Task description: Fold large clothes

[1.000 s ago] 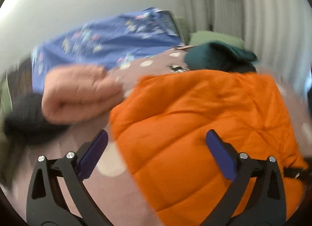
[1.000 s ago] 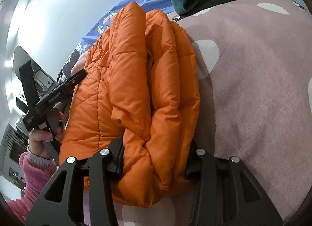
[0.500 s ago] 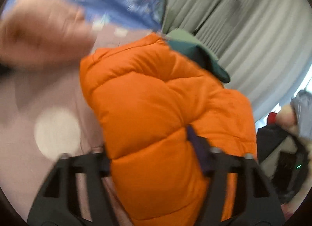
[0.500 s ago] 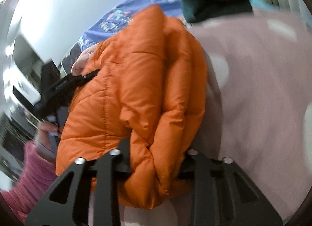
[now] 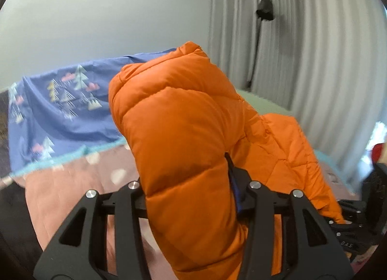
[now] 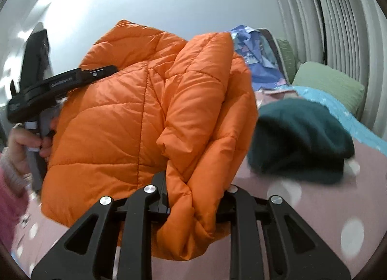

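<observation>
One orange puffer jacket (image 6: pixel 135 120) fills the frame centre, bundled in several layers and lifted above the pink dotted bedspread (image 6: pixel 314 219). The left gripper (image 5: pixel 191 190) clenches one thick fold; the right gripper (image 6: pixel 193 193) clenches another. The folding looks mostly done, with setting it down left. At right lies one dark green garment (image 6: pixel 297 139); behind, one green pillow (image 6: pixel 331 81).

Jacket (image 6: pixel 145 120) frame centre, above bedspread (image 6: pixel 302 207); folded garment (image 6: pixel 300 139) right; pillow (image 6: pixel 331 81) upper right behind.
</observation>
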`<state>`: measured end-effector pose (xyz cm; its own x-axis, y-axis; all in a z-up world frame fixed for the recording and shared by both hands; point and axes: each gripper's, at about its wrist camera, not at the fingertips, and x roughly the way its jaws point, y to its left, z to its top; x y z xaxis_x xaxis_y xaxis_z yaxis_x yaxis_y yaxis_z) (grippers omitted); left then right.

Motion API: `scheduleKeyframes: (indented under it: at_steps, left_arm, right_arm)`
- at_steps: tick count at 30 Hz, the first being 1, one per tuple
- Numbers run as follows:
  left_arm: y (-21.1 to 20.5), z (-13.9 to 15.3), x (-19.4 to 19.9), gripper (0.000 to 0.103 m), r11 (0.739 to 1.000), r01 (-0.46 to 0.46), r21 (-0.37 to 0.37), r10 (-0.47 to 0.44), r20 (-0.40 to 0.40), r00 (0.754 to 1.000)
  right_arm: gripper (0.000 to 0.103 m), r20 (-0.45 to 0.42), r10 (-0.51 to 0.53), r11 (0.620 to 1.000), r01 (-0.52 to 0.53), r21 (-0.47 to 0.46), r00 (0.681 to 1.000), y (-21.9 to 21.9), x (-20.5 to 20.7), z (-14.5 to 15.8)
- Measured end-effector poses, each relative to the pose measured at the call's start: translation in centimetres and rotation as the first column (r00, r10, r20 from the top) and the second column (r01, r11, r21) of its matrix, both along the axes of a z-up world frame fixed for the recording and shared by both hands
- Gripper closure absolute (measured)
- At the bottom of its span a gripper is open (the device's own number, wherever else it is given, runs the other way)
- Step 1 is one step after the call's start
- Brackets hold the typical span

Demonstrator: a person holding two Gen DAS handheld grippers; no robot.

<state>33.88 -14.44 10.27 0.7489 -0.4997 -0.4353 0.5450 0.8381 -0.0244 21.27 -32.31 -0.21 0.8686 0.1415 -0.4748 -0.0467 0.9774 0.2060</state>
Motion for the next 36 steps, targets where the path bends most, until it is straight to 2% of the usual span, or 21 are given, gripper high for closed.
scheduleKeyframes:
  at_steps: [5,8,10,11,13,14,15,16,17,18,19,24,28,30,32,33,34,36]
  left_arm:
    - [-3.7,-2.2,6.8,0.057,0.992,-0.053,0.117,0.049,0.031,0.998]
    - [-6.1,-5.8,11.5,0.053,0.977,-0.084,0.197,0.08,0.027,0.996]
    - [-7.7,-8.8,13.7,0.04,0.959,-0.126,0.252,0.123,0.029,0.992]
    - [-8.1,-10.5,14.3,0.037,0.947,-0.151,0.285,0.149,0.029,0.988]
    - [-9.6,-15.9,16.0,0.036,0.899,-0.192,0.394,0.212,-0.009,0.977]
    - [-9.8,-17.5,16.0,0.036,0.887,-0.2,0.415,0.221,-0.002,0.975]
    - [-9.8,-19.2,15.6,0.036,0.873,-0.251,0.418,0.246,0.068,0.967]
    - [-9.4,-19.6,15.4,0.036,0.877,-0.262,0.402,0.253,0.076,0.964]
    - [-8.7,-19.9,15.7,0.036,0.893,-0.251,0.373,0.255,0.04,0.966]
    - [-8.2,-19.9,15.9,0.033,0.897,-0.256,0.361,0.267,0.019,0.963]
    - [-8.0,-19.7,15.9,0.027,0.895,-0.265,0.359,0.28,0.011,0.96]
    - [-6.7,-18.3,14.7,0.015,0.881,-0.302,0.364,0.315,0.023,0.949]
    - [-6.4,-16.7,12.6,0.01,0.877,-0.326,0.353,0.336,0.034,0.941]
    - [-6.3,-16.2,11.1,0.009,0.887,-0.296,0.355,0.311,0.017,0.95]
    - [-6.2,-15.8,9.3,0.009,0.89,-0.273,0.366,0.286,0.019,0.958]
    - [-6.0,-15.5,8.0,0.008,0.894,-0.259,0.366,0.269,0.024,0.963]
    - [-5.6,-15.2,6.9,0.007,0.899,-0.246,0.363,0.256,0.021,0.967]
    - [-4.6,-14.6,4.9,0.006,0.911,-0.228,0.343,0.239,0.009,0.971]
  right_arm:
    - [0.082,-0.016,-0.072,0.995,0.071,-0.076,0.997,0.1,6.1,-2.6]
    - [0.082,-0.052,-0.138,0.985,0.131,-0.114,0.989,0.1,9.4,-5.3]
    - [0.082,-0.112,-0.2,0.975,0.186,-0.122,0.973,-0.3,11.8,-8.0]
    - [0.082,-0.147,-0.219,0.972,0.203,-0.116,0.965,-0.6,12.6,-9.4]
    - [0.076,-0.229,-0.219,0.975,0.205,-0.083,0.948,-1.5,14.1,-12.5]
    - [0.074,-0.234,-0.211,0.977,0.206,-0.048,0.949,-1.9,14.4,-12.8]
    - [0.073,-0.247,-0.195,0.978,0.206,0.019,0.949,-2.9,14.6,-12.9]
    - [0.071,-0.261,-0.179,0.978,0.2,0.058,0.949,-3.5,14.8,-13.0]
    - [0.069,-0.278,-0.16,0.977,0.192,0.094,0.947,-4.0,15.3,-13.4]
    - [0.069,-0.291,-0.143,0.974,0.188,0.13,0.946,-4.6,15.6,-13.8]
    - [0.068,-0.297,-0.135,0.972,0.185,0.148,0.945,-4.9,15.8,-14.0]
    - [0.066,-0.315,-0.108,0.964,0.177,0.197,0.943,-4.5,15.4,-13.9]
    - [0.062,-0.334,-0.098,0.956,0.182,0.228,0.938,-4.7,16.0,-14.1]
    - [0.059,-0.317,-0.105,0.955,0.184,0.232,0.943,-4.9,15.2,-13.9]
    - [0.045,-0.312,-0.131,0.948,0.211,0.238,0.941,-5.4,13.9,-13.4]
    - [0.044,-0.314,-0.127,0.945,0.211,0.251,0.941,-5.7,13.1,-12.9]
    - [0.038,-0.312,-0.125,0.942,0.211,0.261,0.942,-5.9,12.1,-12.4]
    - [0.027,-0.274,-0.13,0.939,0.207,0.274,0.953,-6.6,8.5,-11.1]
